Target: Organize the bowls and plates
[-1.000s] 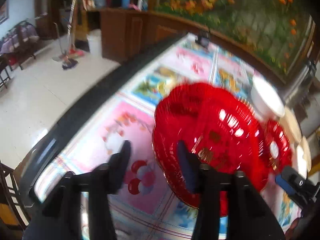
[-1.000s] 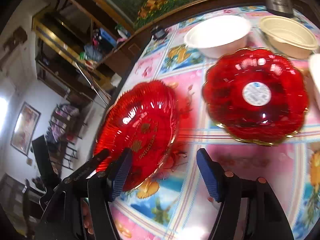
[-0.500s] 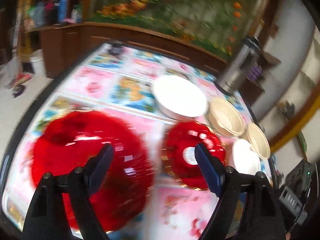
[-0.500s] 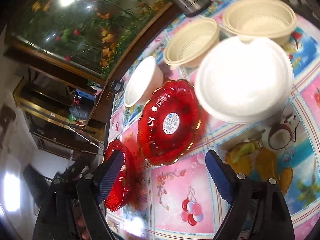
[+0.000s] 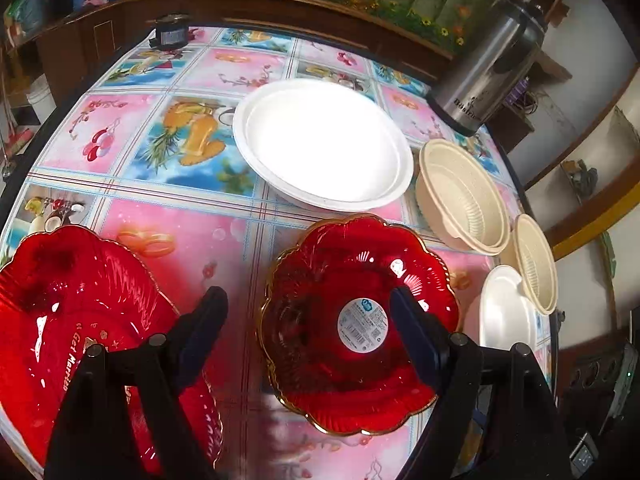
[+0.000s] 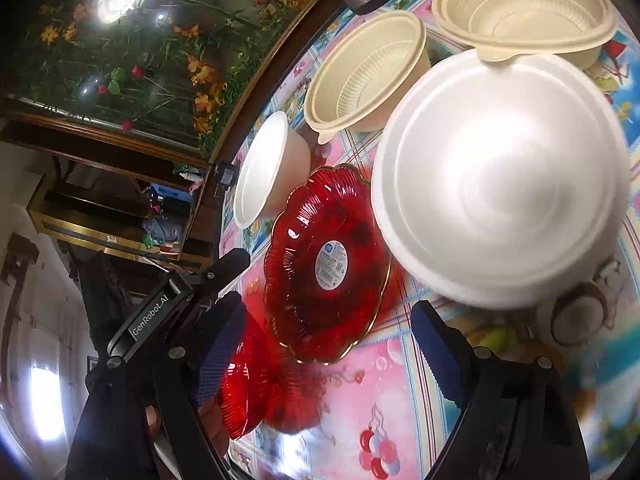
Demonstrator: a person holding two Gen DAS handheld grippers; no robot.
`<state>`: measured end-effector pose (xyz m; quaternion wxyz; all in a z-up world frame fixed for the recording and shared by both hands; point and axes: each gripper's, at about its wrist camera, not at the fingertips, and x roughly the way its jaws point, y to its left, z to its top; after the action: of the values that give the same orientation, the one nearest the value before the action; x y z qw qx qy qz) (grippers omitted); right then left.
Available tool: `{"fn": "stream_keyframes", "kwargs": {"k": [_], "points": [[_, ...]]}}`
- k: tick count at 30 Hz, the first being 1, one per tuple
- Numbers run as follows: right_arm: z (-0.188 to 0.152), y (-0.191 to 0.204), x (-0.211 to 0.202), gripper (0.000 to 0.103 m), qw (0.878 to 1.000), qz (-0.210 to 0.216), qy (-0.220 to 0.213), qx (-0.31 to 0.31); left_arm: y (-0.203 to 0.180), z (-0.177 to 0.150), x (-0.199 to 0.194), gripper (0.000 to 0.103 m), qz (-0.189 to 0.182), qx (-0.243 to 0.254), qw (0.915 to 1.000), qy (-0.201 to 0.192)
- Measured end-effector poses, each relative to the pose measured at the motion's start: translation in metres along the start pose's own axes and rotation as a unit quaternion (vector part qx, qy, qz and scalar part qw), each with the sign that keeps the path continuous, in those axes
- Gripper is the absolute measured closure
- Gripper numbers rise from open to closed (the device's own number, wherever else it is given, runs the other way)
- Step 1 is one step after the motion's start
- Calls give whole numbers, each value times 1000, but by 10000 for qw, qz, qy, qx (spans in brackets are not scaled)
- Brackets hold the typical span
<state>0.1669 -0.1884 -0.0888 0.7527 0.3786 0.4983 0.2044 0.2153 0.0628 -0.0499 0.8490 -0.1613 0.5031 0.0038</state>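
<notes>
tabletop: glossy fruit-print cloth, crowded with dishes
stickered red plate: flat at the centre; second red plate beside it, white bowl just behind
left tool: spread, pinching nothing, tilted down over that plate
right tool: spread too, empty, angled shallower at it
tip: I'd pinch the rim, not the middle

Bright daylight, glare on red plate, fisheye-bent edges, sharp focus

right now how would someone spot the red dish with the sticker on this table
Start at the tall steel flask at the table's far edge, then come past the big white plate toward the near side. The red dish sits just nearer. Unlike the other red dish, it has a round white sticker.
</notes>
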Motion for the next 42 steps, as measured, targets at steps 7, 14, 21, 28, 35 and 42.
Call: {"fn": "stream_keyframes", "kwargs": {"k": [7,14,21,28,35,42], "points": [[6,-4,15,22,9999,-122,79,-5,1,1,17,20,17,-72,9997,247],[9,-7,28,50,9993,-351,149,-60,-7,-4,23,20,151,115,9995,253],[11,-13,39,81,9980,-556,275,-126,-14,-6,32,65,612,419,9966,346],[10,-14,38,93,9972,-664,223,-278,-11,-9,33,85,853,448,9948,338],[5,-10,36,93,9963,-716,184,-433,-17,-16,14,89,972,587,9935,20],[-4,2,22,93,9953,-668,-12,-707,-22,-31,-16,90,1036,661,9917,-368]]}}
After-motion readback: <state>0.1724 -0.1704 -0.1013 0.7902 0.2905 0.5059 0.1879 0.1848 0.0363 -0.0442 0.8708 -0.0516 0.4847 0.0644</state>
